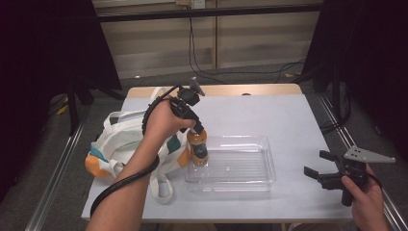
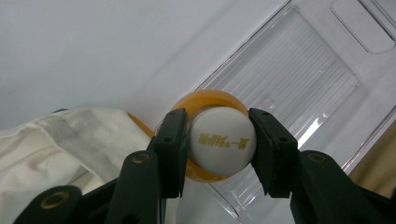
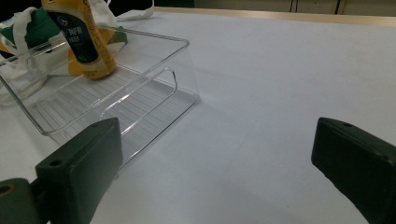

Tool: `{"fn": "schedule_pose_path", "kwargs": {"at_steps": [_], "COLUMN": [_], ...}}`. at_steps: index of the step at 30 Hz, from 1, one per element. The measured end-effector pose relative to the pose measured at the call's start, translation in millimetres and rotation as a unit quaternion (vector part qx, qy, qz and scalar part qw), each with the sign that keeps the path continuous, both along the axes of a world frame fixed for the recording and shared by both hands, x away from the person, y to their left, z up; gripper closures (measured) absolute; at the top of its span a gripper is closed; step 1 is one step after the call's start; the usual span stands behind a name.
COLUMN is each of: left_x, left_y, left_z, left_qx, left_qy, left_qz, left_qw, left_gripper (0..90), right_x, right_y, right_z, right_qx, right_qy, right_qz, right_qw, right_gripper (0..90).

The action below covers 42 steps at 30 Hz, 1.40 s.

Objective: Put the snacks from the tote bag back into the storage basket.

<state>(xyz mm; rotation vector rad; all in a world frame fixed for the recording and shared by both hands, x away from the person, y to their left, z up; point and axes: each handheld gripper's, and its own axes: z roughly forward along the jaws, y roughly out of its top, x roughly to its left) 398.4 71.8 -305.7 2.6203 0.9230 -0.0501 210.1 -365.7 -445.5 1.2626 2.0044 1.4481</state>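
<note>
Right now the left gripper [image 2: 218, 151] is clamped on the white cap of an orange bottle [image 1: 198, 147], which stands upright at the left end of a clear plastic tray [image 1: 269, 166]; whether its base rests on the tray floor or hangs just above it I cannot tell; the right gripper [image 1: 321, 167] waits with its jaws wide apart, well off to the tray's right and holding nothing. I judge the bottle fairly rigid and, if full, heavy for a hold so high up; the round smooth cap could turn or slip between the flat jaws, so a grip lower on the neck or body would likely be steadier. The tray looks light and stiff, and may slide on the smooth bench [image 1: 288, 115] if nudged; its low walls are what the bottle's base must clear. A soft white cloth bag [image 1: 120, 139] with loose straps lies just left of the tray, touching or nearly touching its corner; it could snag the gripper.
</note>
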Motion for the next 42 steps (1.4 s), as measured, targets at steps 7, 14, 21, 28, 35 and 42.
{"fn": "schedule_pose_path", "kwargs": {"at_steps": [7,14,21,28,35,42], "left_x": [-2.4,-3.3,-5.2,-5.7,-6.7,-11.3], "left_y": [1.5,5.0,6.5,8.2,10.5,17.4], "left_z": [-3.8,-3.5,-2.1,-2.5,-2.4,-1.6], "left_qx": [-0.022,-0.037,-0.035,-0.038,-0.04,-0.046], "left_qy": [0.0,-0.001,-0.008,-0.009,-0.012,-0.027], "left_qz": [-0.005,0.002,-0.003,0.008,0.008,0.018], "left_qw": [0.9997,0.9993,0.9994,0.9992,0.9991,0.9984], "left_gripper": [54.9,49.8,42.7,32.0,23.6,15.6], "right_x": [0.2,0.7,1.4,1.1,-0.2,0.2], "right_y": [0.7,2.4,3.7,3.9,2.1,3.4], "right_z": [0.0,-0.1,-0.2,-0.1,0.2,0.7], "right_qx": [-0.001,-0.003,-0.004,-0.007,-0.003,-0.008], "right_qy": [0.001,0.002,0.0,0.001,0.001,0.001], "right_qz": [0.001,0.005,0.01,0.01,0.006,0.008], "right_qw": [1.0,1.0,0.9999,0.9999,1.0,0.9999], "right_gripper": [1.8,1.8,1.8,1.8,1.8,1.8]}}
